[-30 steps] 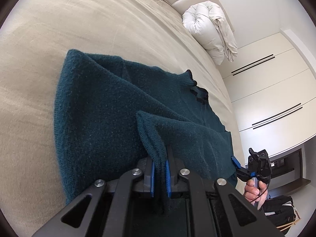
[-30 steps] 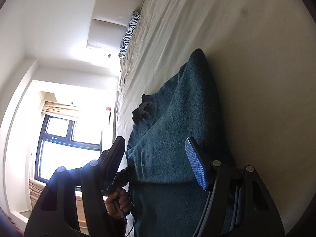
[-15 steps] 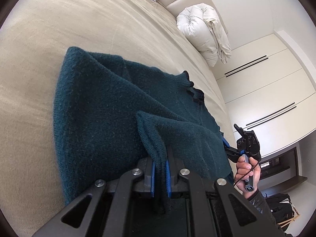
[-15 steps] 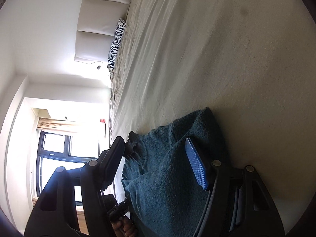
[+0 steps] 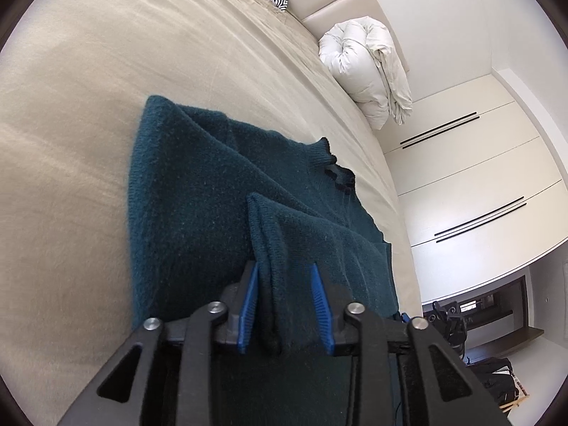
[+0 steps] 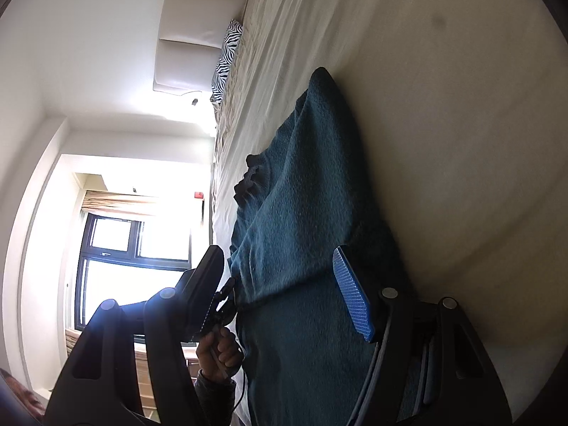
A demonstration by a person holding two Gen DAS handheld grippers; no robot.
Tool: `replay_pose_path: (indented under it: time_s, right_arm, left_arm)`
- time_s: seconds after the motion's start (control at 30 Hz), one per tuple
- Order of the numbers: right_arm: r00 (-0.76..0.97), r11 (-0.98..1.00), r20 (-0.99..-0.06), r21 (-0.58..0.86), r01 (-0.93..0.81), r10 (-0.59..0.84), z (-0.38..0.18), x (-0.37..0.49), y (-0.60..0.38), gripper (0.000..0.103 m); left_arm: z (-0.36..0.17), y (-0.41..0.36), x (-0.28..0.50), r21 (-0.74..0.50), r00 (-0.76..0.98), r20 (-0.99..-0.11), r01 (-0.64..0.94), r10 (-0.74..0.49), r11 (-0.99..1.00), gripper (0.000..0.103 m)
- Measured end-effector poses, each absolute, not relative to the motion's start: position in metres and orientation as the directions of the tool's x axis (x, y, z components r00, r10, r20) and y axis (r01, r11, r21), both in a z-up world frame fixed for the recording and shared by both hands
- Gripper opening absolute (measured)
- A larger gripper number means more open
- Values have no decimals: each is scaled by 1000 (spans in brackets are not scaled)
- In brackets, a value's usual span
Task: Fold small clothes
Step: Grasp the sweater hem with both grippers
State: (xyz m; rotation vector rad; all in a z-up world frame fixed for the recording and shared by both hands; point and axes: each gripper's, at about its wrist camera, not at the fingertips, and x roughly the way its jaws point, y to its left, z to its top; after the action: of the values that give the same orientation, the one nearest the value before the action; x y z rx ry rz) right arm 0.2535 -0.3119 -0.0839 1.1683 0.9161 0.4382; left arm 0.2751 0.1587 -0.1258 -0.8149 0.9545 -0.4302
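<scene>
The left gripper (image 5: 285, 307) fingers stand apart around a teal sweater (image 5: 198, 191) fold, seemingly loose; the right gripper (image 6: 284, 284) fingers gape wide.

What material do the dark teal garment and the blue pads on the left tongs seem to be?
The dark teal knitted sweater looks like a fuzzy wool-type knit: ribbed edges, matte nap. The blue ribbed pads of the left tongs look like rubber or soft plastic, judging by their fine moulded ridges.
</scene>
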Motion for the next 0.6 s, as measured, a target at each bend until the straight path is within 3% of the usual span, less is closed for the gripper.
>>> replay_pose_path:
  time_s: [0.03,0.1,0.37,0.6]
  right_arm:
    - [590,358,-377,921,155,715,-81,241,-313,65]
    - [606,351,-364,925,146,707,-75,217,-314,65]
    - [612,437,-418,890,128,671,-58,132,-298,65]
    - [605,566,-512,816,120,609,-39,58,-309,65]
  left_arm:
    - [-120,161,269,-754,534,-566,-28,-628,656,58]
    - [-108,169,253,-733,557,-578,-34,-596,680,69]
    - [-82,190,163,-689,589,-605,-51,-536,723,69]
    - [-95,173,74,-664,513,-662,-64,-546,745,69]
